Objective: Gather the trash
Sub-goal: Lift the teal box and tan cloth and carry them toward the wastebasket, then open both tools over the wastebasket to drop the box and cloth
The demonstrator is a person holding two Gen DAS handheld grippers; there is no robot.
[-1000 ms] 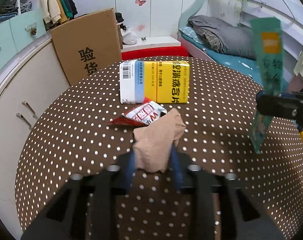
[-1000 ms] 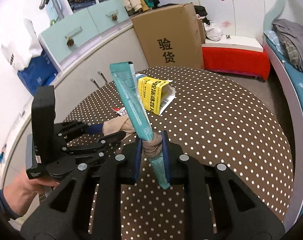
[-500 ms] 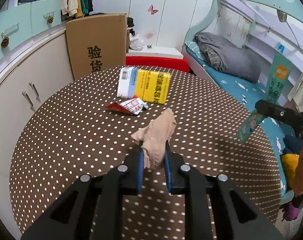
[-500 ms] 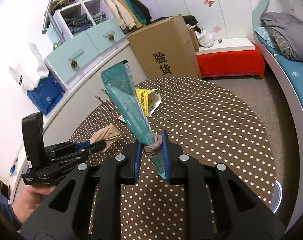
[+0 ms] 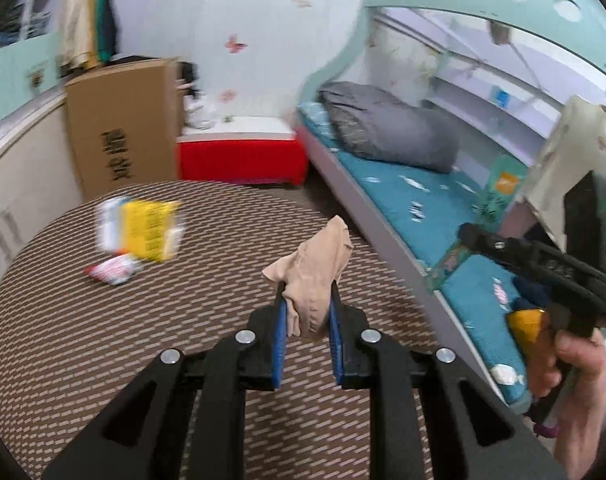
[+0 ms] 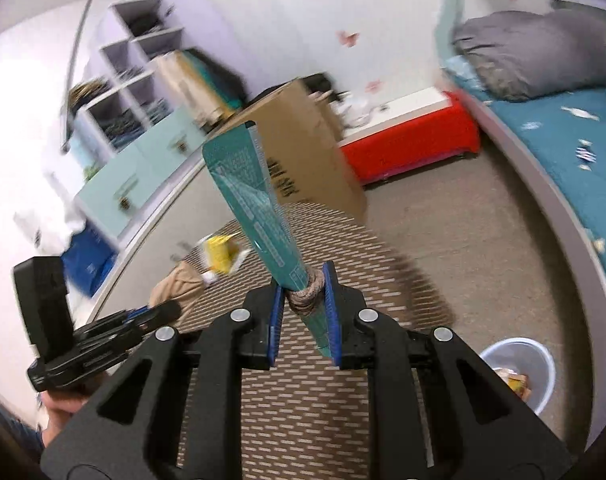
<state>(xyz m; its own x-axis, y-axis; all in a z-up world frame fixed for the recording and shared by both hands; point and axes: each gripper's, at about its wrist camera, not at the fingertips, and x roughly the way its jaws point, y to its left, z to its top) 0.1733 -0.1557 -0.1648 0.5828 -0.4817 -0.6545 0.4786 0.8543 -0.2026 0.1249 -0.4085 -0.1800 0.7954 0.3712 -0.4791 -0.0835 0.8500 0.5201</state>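
Note:
My left gripper [image 5: 305, 312] is shut on a crumpled beige stocking [image 5: 315, 276] and holds it above the dotted brown round table [image 5: 103, 340]. My right gripper [image 6: 302, 300] is shut on a long teal wrapper [image 6: 255, 200] together with a bit of brown cord, held upright past the table's edge. A yellow and white box [image 5: 141, 230] and a red and white wrapper [image 5: 113, 270] lie on the table at the left. A pale blue trash bin [image 6: 517, 372] with some trash in it stands on the floor at the lower right of the right wrist view.
A tall cardboard box [image 5: 121, 124] stands behind the table. A red bench [image 5: 241, 158] and a bed with a teal sheet [image 5: 415, 208] and grey bedding lie beyond. Cabinets [image 6: 143, 168] line the left wall.
Both grippers have lifted and swung right, away from the table, each still holding its item. The trash bin has come into the right wrist view. The views are motion-blurred.

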